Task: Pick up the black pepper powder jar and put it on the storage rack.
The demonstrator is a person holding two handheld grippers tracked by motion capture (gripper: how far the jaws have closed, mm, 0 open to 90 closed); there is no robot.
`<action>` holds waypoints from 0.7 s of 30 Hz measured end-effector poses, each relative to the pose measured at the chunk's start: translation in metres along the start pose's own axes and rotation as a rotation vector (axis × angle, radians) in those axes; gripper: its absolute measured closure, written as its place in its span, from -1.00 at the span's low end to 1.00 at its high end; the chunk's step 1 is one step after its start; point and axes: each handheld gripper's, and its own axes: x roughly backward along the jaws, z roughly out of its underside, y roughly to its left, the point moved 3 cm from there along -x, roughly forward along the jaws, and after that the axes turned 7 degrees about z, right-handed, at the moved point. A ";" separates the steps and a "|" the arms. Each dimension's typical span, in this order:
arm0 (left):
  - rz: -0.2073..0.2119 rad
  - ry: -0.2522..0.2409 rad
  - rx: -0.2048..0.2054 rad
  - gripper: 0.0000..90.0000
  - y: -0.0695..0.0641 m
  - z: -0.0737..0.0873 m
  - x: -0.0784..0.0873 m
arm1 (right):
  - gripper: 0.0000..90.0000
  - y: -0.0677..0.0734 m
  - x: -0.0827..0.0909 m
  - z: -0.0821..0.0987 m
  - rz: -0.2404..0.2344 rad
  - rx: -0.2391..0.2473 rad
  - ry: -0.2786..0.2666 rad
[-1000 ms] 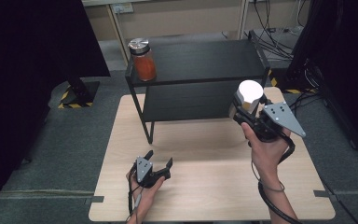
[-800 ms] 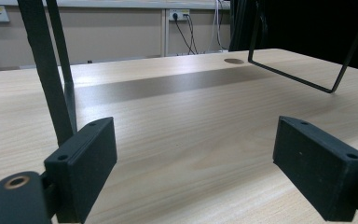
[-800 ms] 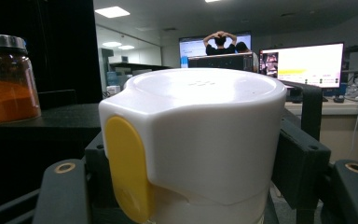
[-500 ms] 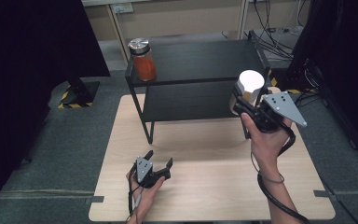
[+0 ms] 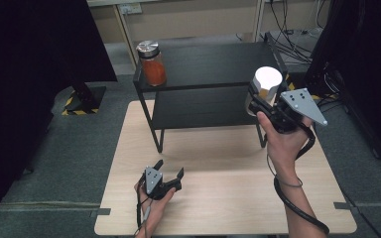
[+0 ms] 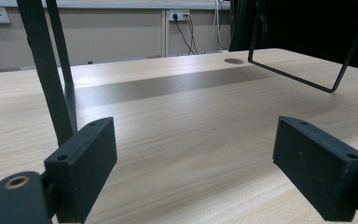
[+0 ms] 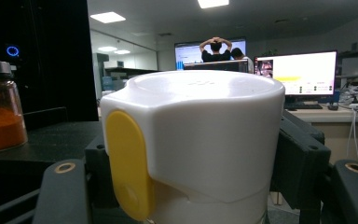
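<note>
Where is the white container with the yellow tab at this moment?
In the high view the white container sits clamped in the right gripper, at the black shelf's right end, opposite the orange jar.

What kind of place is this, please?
Probably a lab or office room used for recording: a wooden table with a black shelf, lit monitors on desks behind, and wall sockets with trailing cables.

1 white container w/ yellow tab (image 7: pixel 191 144), 1 orange-filled jar (image 5: pixel 152 63), 1 black shelf (image 5: pixel 213 67), 1 table (image 5: pixel 218 198), 2 grippers
</note>
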 end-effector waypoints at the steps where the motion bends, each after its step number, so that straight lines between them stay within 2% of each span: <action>1: 0.000 0.000 0.000 -0.71 0.000 0.000 0.000 | -0.32 0.000 -0.001 -0.001 -0.001 0.000 -0.001; 21: 0.002 0.002 -0.006 -0.71 0.000 0.000 0.000 | -0.32 0.007 -0.018 -0.027 0.008 0.008 -0.028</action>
